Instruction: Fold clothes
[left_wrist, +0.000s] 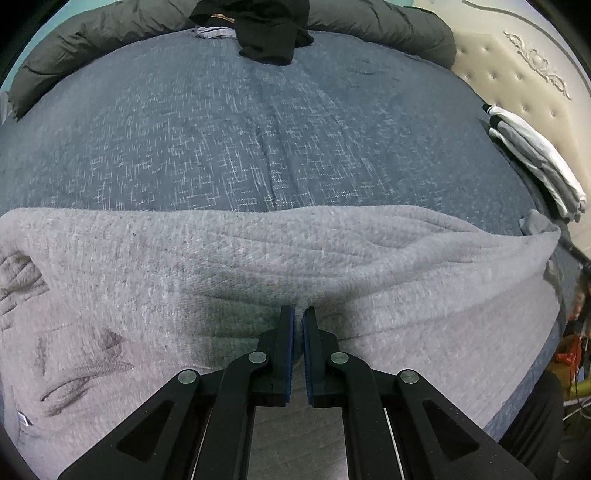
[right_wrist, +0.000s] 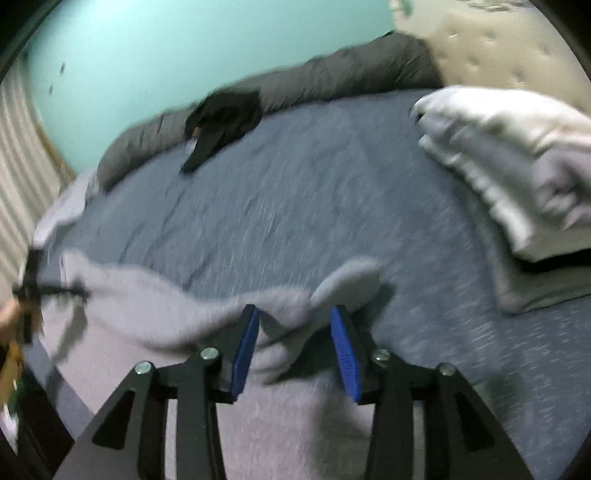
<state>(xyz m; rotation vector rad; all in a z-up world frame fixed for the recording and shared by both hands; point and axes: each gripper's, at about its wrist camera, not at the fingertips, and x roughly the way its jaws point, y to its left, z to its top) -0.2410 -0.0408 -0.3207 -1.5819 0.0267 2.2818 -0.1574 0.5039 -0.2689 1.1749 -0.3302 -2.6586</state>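
Two fisheye views look down along hand-held grippers onto a bed (left_wrist: 258, 140) covered in a blue-grey woven spread; a fuzzy light grey garment (left_wrist: 258, 258) lies across the near part of the bed, stretched from side to side, with its far edge folded into a long, soft ridge.

In the left wrist view, the left gripper (left_wrist: 298, 314) points steeply down at the middle of that garment; its jaws are pinched almost together, with only a thin slit between the blue pads, and a small pucker of grey fabric sits at the tips, gripped between them; wrinkles in the cloth run toward that pinch.

In the right wrist view, which is blurred by motion, the right gripper (right_wrist: 295, 314) is over a raised corner of the same garment (right_wrist: 207, 306); its jaws stand partly apart, and a hump of grey fabric rises between the blue pads without being pressed by them.

At the far side of the bed, a dark grey rolled duvet (left_wrist: 110, 33) lies along the edge, with a black garment (left_wrist: 266, 33) draped over it onto the spread; toward the right, near a cream tufted headboard (left_wrist: 524, 77), sits a stack of folded white and grey clothes (left_wrist: 535, 162); a turquoise wall (right_wrist: 184, 55) stands behind the bed.
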